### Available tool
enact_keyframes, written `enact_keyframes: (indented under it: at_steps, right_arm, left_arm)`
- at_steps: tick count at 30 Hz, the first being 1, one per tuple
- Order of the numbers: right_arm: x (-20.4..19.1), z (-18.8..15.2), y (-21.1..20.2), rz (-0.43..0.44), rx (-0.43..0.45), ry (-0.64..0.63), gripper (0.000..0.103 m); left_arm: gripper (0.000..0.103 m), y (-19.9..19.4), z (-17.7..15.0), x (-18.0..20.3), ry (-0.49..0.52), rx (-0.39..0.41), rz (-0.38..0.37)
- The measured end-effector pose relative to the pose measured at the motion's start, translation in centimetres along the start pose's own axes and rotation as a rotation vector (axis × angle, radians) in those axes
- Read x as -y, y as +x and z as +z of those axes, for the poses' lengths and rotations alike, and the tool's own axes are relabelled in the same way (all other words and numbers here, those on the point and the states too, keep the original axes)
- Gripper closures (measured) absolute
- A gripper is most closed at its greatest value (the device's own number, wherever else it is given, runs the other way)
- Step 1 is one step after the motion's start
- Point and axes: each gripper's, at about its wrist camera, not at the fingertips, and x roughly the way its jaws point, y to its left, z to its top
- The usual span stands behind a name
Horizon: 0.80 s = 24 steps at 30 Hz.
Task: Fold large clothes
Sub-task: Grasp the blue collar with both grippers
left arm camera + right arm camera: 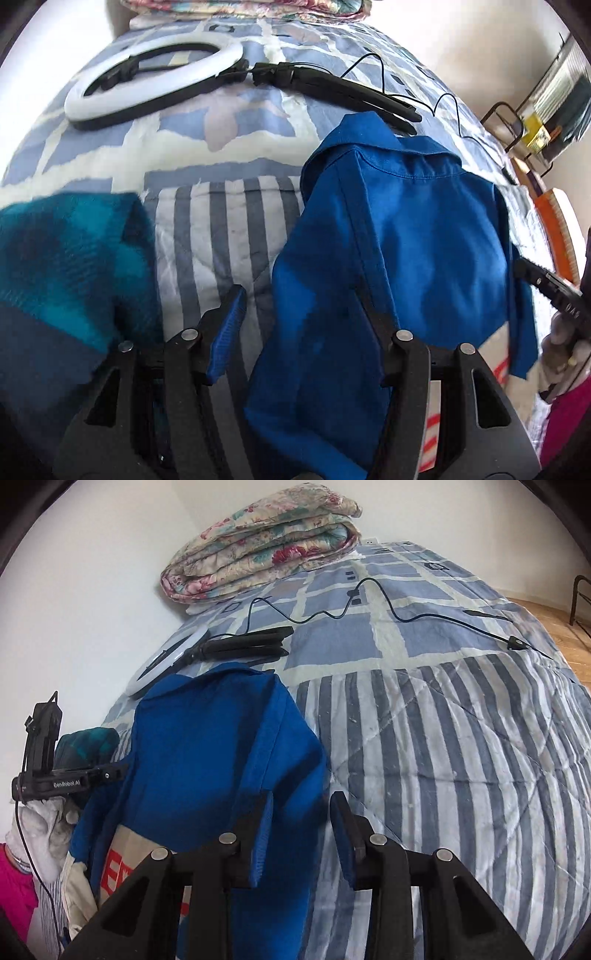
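A bright blue collared shirt point(406, 236) lies bunched on the bed, collar toward the far end. My left gripper point(301, 295) is open above its near edge. The cloth drapes over the right finger, and the left finger point(229, 325) is bare over the striped cover. In the right wrist view the same blue shirt point(221, 746) fills the lower left. My right gripper point(301, 801) stands open with the shirt's edge loose between its pads, which do not press on it. Each view shows the other gripper at its side, held by a gloved hand point(37, 830).
A teal plaid garment point(66, 258) lies left of the shirt. A ring light point(147, 81), its folded tripod point(332, 92) and a loose cable point(406, 620) lie farther up the bedcover point(461, 757). A folded floral quilt point(266, 542) sits by the wall. Wooden floor point(554, 620) lies beyond the bed's right edge.
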Motion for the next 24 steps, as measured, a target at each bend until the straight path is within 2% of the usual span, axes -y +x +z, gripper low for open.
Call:
enact_keyframes:
  at_steps: [3, 5, 6, 7, 8, 12, 15, 17, 18, 19, 20, 21, 22, 24]
  right_arm:
    - [-1.5, 0.1, 1.2, -0.027, -0.019, -0.060, 0.078]
    - [-2.0, 0.1, 1.4, -0.047, -0.015, -0.080, 0.083]
    - [-2.2, 0.1, 1.2, -0.050, -0.007, -0.082, 0.093]
    - [-2.2, 0.1, 1.0, -0.061, 0.000, -0.084, 0.098]
    - [-2.4, 0.1, 0.8, -0.070, 0.011, -0.089, 0.099]
    - [-3.9, 0.1, -0.1, -0.121, 0.052, -0.137, 0.102]
    - [-4.6, 0.2, -1.1, -0.140, 0.085, -0.150, 0.102]
    - [-4.9, 0.3, -1.6, -0.134, 0.089, -0.156, 0.102]
    - [-5.0, 0.3, -1.8, -0.142, 0.088, -0.163, 0.102]
    - [-5.1, 0.4, -1.9, -0.147, 0.086, -0.171, 0.102]
    - [-5.2, 0.5, -1.9, -0.147, 0.083, -0.179, 0.102]
    - [-5.3, 0.5, -2.0, -0.147, 0.082, -0.184, 0.102]
    - [-5.2, 0.5, -2.1, -0.144, 0.081, -0.187, 0.102]
    - [-5.0, 0.5, -1.8, -0.139, 0.074, -0.181, 0.102]
  left_arm:
    - [0.043, 0.5, 0.2, 0.5, 0.029, 0.019, 0.029]
    - [0.049, 0.5, 0.2, 0.8, 0.056, 0.030, 0.044]
    - [0.071, 0.4, 0.2, 1.0, 0.062, 0.042, 0.051]
    - [0.101, 0.4, 0.2, 0.9, 0.056, 0.039, 0.025]
    - [0.101, 0.4, 0.1, 1.0, 0.046, 0.035, 0.014]
    - [0.103, -0.6, -0.6, 2.2, 0.088, 0.089, 0.055]
    - [0.103, -1.6, -0.9, 2.0, 0.081, 0.113, 0.045]
    - [0.103, -1.8, -0.7, 1.2, 0.036, 0.122, 0.054]
    - [0.099, -1.7, -0.5, 0.8, 0.006, 0.121, 0.051]
    - [0.082, -1.5, -0.3, 0.3, -0.025, 0.105, 0.045]
    - [0.072, -1.4, -0.1, 0.0, -0.054, 0.100, 0.043]
    - [0.054, -1.5, 0.0, -0.4, -0.080, 0.114, 0.038]
    - [0.049, -1.7, 0.0, -0.7, -0.092, 0.131, 0.030]
    - [0.048, -1.1, 0.2, -1.1, -0.104, 0.113, 0.017]
